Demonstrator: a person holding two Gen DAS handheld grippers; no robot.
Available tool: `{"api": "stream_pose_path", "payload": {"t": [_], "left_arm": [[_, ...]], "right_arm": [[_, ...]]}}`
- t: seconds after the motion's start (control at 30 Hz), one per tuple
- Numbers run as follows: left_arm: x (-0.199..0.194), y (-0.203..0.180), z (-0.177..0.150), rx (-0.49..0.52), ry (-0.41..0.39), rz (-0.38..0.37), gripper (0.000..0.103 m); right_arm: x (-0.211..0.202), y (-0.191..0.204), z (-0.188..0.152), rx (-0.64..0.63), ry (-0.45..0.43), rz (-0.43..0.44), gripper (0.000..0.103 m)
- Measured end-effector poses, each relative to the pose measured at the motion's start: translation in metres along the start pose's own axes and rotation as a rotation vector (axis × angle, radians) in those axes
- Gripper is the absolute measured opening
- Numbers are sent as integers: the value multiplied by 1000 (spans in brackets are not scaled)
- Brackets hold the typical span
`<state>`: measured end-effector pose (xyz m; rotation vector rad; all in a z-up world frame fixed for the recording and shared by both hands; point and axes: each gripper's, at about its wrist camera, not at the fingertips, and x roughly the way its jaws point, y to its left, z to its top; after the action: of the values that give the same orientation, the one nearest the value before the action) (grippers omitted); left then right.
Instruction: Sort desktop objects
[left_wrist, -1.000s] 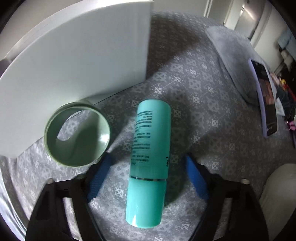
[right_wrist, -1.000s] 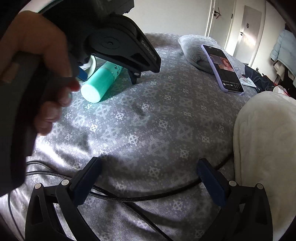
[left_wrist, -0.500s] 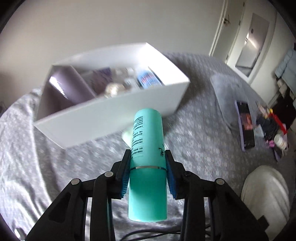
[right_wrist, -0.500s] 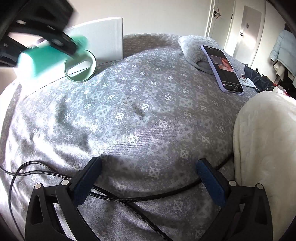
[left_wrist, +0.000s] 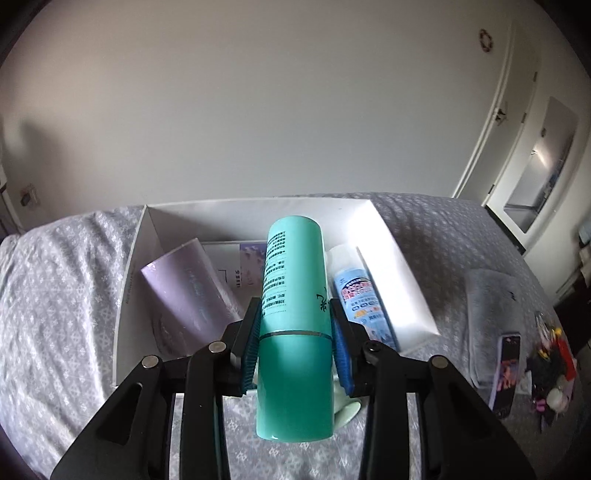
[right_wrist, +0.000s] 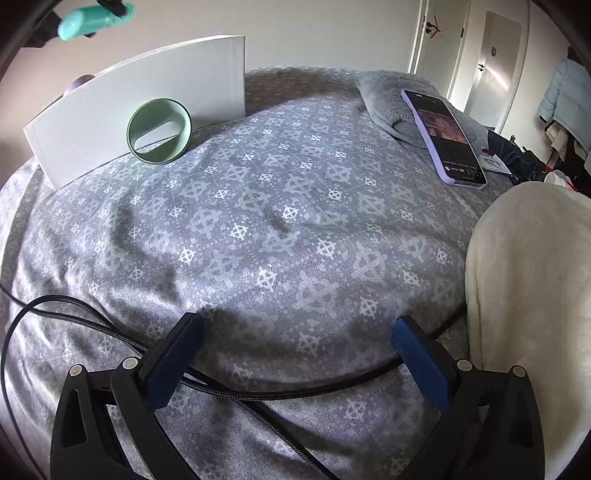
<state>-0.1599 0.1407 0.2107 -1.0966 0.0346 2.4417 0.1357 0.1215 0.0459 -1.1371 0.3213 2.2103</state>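
Two handheld grippers work over a bed covered in a grey patterned spread (right_wrist: 295, 229). Nearest, the right gripper (right_wrist: 295, 362) hangs low over the spread with its blue-padded fingers wide apart and nothing between them; a black cable (right_wrist: 258, 397) runs under it and a cream blanket (right_wrist: 528, 295) lies just beside it. Farther out, a green ring (right_wrist: 159, 130) leans against the outer wall of a white box (right_wrist: 147, 85), and a phone (right_wrist: 443, 138) rests on a grey cushion (right_wrist: 384, 96) well apart from the box. The left gripper (left_wrist: 294, 334) is raised above the near wall of the box, fingers clamped on a teal bottle (left_wrist: 293, 314) at about its cap seam, the bottle pointing forward and down over the box. Inside the box lie a lilac pack (left_wrist: 188, 284), tilted against the left side, a flat leaflet (left_wrist: 236, 266) on the floor, and a blue-labelled bottle (left_wrist: 360, 295) along the right wall. Beyond stand a plain wall and doors. The bottle seems to be on its way into the box, not yet released. The grip sits on a smooth round body, so the bottle could slip or swing in the pads. Let go from this height, it could bounce off the lilac pack or the blue-labelled bottle, or roll on the leaflet. Dropped too near, it could strike the box's front wall and fall back onto the bed, perhaps knocking the ring.
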Motion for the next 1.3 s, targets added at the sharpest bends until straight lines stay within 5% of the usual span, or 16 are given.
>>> {"api": "stream_pose_path", "payload": {"t": [0.27,0.3,0.37,0.67,0.83,1.13,1.3], "left_arm": [[36,-9,-15,-11,88,27,36],[34,-10,-15,-6,83,32,41],[24,-10,-15,-5,61,46,73],[-39,2,-52,25,-22,101,100],[-45,19,-115,33,60,193,101],[-4,69,-207,-106,250,336,102],[-13,63,-227,-54,114,369,103]], "right_arm": [[2,0,-2,-1,-1,0,103],[2,0,-2,-1,-1,0,103],[1,0,-2,0,-1,0,103],[1,1,-2,0,-1,0,103],[1,1,-2,0,-1,0,103],[2,1,-3,2,-1,0,103],[2,1,-3,2,-1,-1,103]]}}
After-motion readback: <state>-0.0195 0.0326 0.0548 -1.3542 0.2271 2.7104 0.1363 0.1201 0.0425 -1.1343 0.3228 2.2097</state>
